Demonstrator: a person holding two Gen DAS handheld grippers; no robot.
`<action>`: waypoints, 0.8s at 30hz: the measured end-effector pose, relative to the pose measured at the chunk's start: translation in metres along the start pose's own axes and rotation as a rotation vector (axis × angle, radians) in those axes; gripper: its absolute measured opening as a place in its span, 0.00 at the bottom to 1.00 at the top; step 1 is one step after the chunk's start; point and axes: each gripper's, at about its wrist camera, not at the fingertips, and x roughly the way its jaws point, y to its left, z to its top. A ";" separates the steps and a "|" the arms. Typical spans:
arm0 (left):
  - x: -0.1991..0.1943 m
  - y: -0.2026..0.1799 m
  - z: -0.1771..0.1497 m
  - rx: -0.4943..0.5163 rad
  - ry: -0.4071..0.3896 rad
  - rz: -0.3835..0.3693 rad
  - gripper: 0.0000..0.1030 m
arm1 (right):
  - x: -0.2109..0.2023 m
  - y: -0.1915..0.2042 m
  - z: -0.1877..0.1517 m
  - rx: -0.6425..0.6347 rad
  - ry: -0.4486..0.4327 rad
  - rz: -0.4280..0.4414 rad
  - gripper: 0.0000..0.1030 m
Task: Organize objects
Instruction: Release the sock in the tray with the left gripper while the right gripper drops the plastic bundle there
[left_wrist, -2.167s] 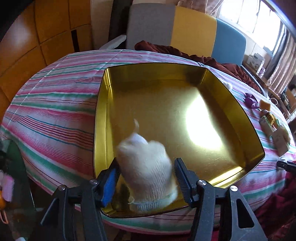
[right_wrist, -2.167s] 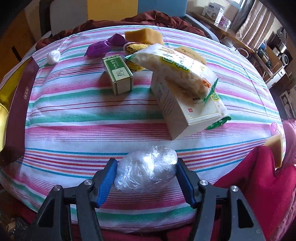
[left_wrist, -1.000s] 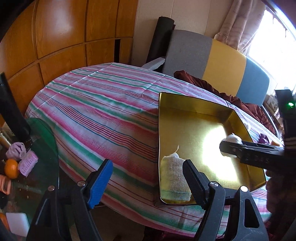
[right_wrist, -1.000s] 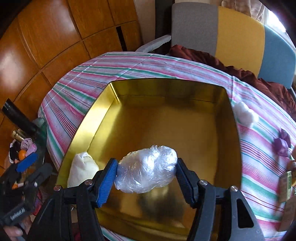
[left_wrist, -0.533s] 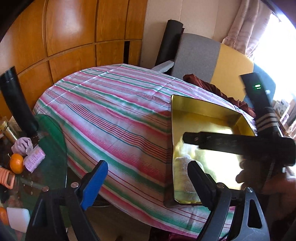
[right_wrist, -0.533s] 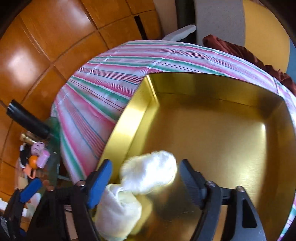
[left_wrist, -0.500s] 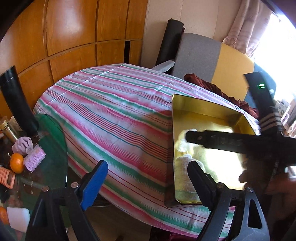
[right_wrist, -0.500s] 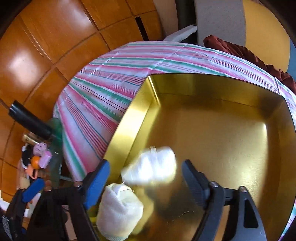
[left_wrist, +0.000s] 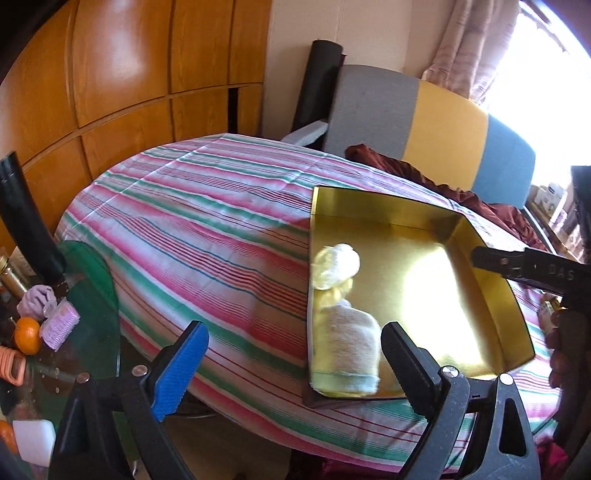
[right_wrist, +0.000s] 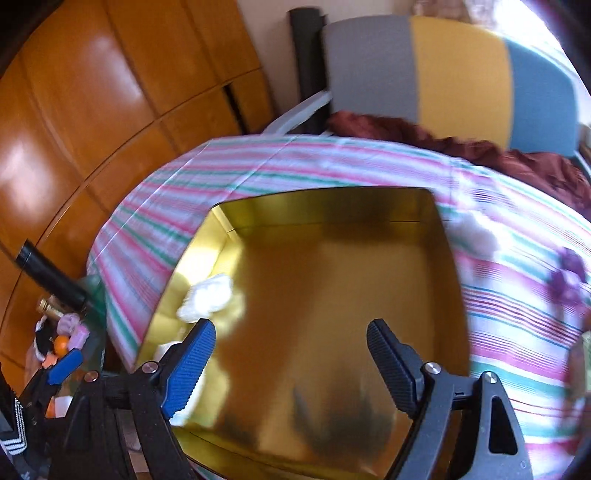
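tin: gold tray (left_wrist: 491, 295) sat on the striped cloth (left_wrist: 207, 236), towards the cloth's near edge; open top, shiny floor mostly bare.
plastic bundle: white wrapped ball (left_wrist: 338, 266) lay inside the tin against its left wall, about midway along that wall; same ball (right_wrist: 208, 297) seen in right wrist view, blurred.
sock roll: cream knit roll (left_wrist: 347, 350) lay in the tin's near-left corner, just beside the bundle; contact between them unclear.
left gripper: (left_wrist: 291, 365) hung over the cloth's near edge at the tin's near-left corner, jaws opening, wide apart; nothing gripped, pads clear of the roll.
right gripper: (right_wrist: 291, 358) hung above the tin's near part, jaws opening, wide apart; only tin floor between them, nothing gripped.
outside tin: white fluffy ball (right_wrist: 476, 230) and purple item (right_wrist: 569, 277) lay on the cloth by the tin's right wall, both blurred.
side table: green glass top (left_wrist: 92, 295) off the cloth's left edge, carried an orange (left_wrist: 26, 334) and pink clutter.
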 end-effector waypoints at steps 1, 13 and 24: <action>0.000 -0.003 0.000 0.005 0.001 -0.005 0.92 | -0.007 -0.009 -0.002 0.013 -0.010 -0.015 0.83; -0.008 -0.047 0.002 0.105 -0.002 -0.075 0.92 | -0.084 -0.144 -0.037 0.171 -0.061 -0.278 0.83; -0.007 -0.081 -0.002 0.176 0.023 -0.131 0.93 | -0.137 -0.317 -0.057 0.507 0.042 -0.422 0.83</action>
